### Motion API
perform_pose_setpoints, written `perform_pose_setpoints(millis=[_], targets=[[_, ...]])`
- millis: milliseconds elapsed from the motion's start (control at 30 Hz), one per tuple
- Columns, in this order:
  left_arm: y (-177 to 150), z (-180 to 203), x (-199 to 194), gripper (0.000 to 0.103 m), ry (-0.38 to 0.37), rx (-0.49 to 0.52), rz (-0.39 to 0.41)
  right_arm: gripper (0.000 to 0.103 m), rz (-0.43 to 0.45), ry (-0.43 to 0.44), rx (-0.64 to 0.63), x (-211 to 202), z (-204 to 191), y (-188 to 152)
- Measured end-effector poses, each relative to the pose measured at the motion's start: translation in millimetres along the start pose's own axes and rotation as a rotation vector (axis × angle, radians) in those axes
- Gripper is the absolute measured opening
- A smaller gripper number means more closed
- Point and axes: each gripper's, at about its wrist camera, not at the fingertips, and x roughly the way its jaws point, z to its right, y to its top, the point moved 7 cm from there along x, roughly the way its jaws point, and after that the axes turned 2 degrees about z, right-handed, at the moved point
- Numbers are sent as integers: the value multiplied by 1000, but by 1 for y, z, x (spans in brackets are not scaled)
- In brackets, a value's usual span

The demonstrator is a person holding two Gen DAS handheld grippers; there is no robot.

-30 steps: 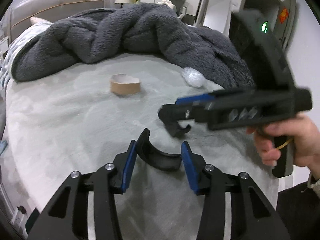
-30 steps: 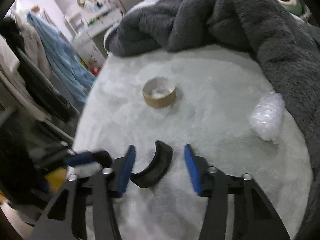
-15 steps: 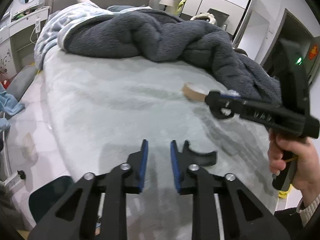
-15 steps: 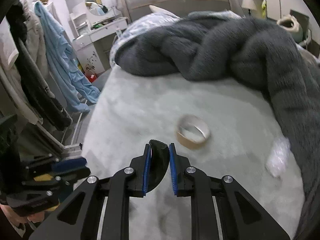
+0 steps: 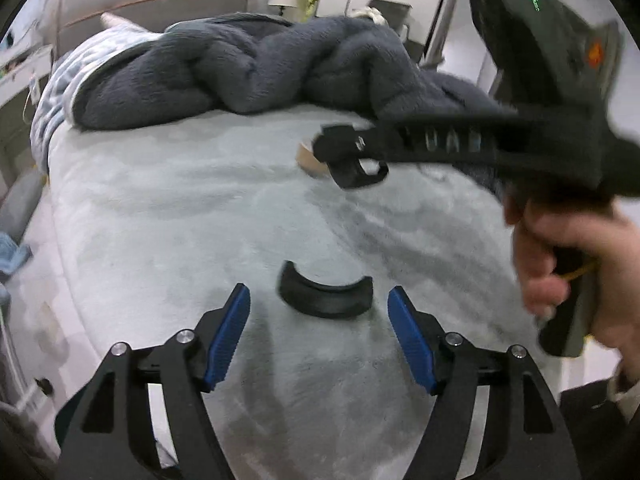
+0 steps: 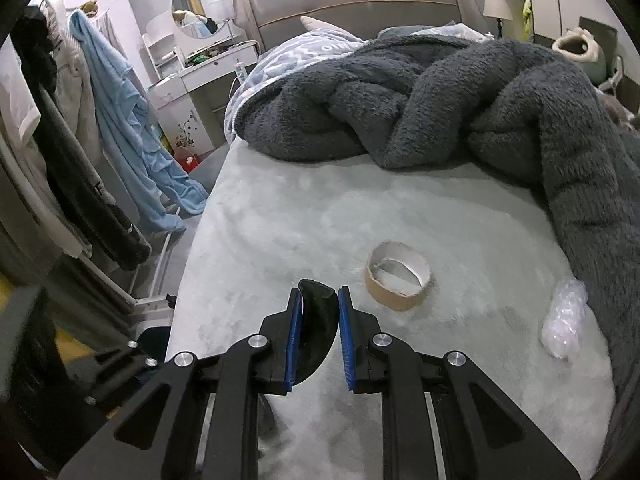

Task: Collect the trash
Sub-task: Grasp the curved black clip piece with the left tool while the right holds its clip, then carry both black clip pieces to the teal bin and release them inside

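A black curved plastic piece (image 5: 325,295) lies on the grey bed cover, just ahead of my open left gripper (image 5: 319,336), between its blue pads. My right gripper (image 6: 319,336) is shut on a second black curved piece (image 6: 316,328) and holds it above the bed; it also shows in the left wrist view (image 5: 352,160), raised at the upper right. A brown cardboard tape ring (image 6: 397,281) lies on the bed right of the right gripper, partly hidden in the left wrist view (image 5: 308,158). A crumpled clear plastic wad (image 6: 564,322) lies at the right.
A dark grey fleece blanket (image 6: 460,96) is heaped across the far and right side of the bed. The bed's left edge (image 6: 192,264) drops to the floor, where clothes hang on a rack (image 6: 80,140). A headboard (image 6: 352,4) stands behind.
My left gripper has opened wide and shifted so the lying black piece sits between its fingers. My right gripper stays shut on its black piece and has lifted it higher over the bed.
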Motion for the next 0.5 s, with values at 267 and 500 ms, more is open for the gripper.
perform_pose_setpoints(millis=[267,500], targets=[[-1,-13,17,46,27,-124,-5,18,-13,11,-11,-9,-3,-9],[-3,-45,-8,46,84,-228,21,18,9,53,-33,-17,-27,-4]])
